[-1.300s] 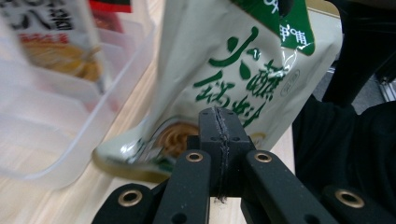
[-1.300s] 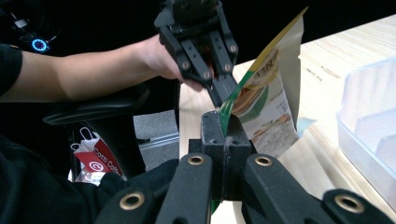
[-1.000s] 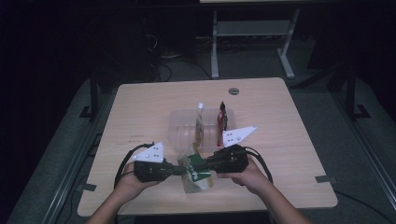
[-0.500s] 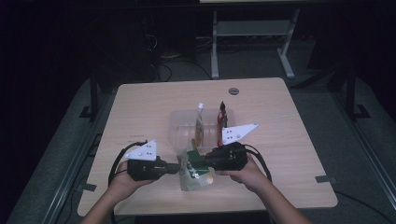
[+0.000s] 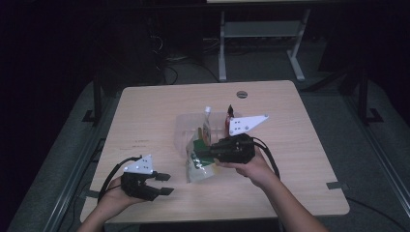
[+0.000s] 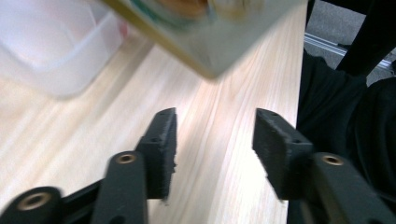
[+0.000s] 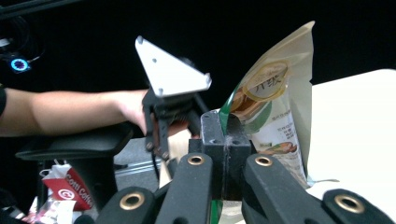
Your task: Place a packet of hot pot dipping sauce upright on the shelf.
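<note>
Nearest the desk's (image 5: 300, 159) front edge, on the person's left, the left gripper (image 5: 163, 184) hovers low over bare wood with its jaws spread; they have just been opening, and nothing sits between them. In the left gripper view its two black pads (image 6: 163, 144) stand well apart above the wood grain, with a blurred corner of the pouch (image 6: 205, 32) ahead and a clear plastic container (image 6: 51, 51) off to one side. Farther in, near the desk's middle, the right gripper (image 5: 199, 153) is pinched tight on the snack pouch (image 5: 199, 166). In the right gripper view its jaws are pressed together on the pouch's (image 7: 271, 116) edge, the pouch standing upright. Just beyond lies the clear container (image 5: 186, 128), with a pale sachet (image 5: 207, 123) and a dark red sachet (image 5: 229, 118) standing in it.
</note>
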Demonstrator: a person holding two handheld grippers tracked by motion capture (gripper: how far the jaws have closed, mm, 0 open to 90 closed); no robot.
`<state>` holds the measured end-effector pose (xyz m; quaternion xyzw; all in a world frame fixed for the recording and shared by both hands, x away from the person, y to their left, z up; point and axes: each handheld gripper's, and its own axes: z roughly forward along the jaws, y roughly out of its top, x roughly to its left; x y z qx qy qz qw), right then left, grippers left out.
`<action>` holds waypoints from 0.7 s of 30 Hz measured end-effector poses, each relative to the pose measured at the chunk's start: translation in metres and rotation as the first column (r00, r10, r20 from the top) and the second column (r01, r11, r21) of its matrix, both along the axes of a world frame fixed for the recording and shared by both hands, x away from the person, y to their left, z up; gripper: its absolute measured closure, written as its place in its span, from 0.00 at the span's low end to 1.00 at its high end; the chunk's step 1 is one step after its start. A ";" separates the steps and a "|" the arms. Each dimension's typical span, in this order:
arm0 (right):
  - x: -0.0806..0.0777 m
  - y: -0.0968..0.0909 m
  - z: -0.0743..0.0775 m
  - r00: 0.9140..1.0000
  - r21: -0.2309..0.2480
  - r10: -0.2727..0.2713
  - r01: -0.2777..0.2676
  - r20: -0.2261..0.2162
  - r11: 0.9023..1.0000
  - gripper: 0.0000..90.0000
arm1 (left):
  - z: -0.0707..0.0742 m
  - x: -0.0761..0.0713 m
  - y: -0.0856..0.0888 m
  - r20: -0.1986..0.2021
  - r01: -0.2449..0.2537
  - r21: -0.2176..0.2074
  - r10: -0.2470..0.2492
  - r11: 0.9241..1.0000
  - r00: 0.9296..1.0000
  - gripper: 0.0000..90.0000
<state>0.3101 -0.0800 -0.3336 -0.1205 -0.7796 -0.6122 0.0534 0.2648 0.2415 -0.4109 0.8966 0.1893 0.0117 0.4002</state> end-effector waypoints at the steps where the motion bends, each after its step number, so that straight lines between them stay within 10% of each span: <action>1: 0.002 0.000 0.003 1.000 0.000 -0.006 0.006 0.001 1.000 1.00 | -0.002 0.000 0.001 -0.004 -0.005 0.002 0.005 1.000 1.000 0.51; 21: 0.048 0.014 0.033 0.995 -0.006 -0.102 0.102 0.020 0.995 1.00 | -0.018 0.006 0.000 0.003 -0.052 -0.013 0.052 0.999 0.999 0.30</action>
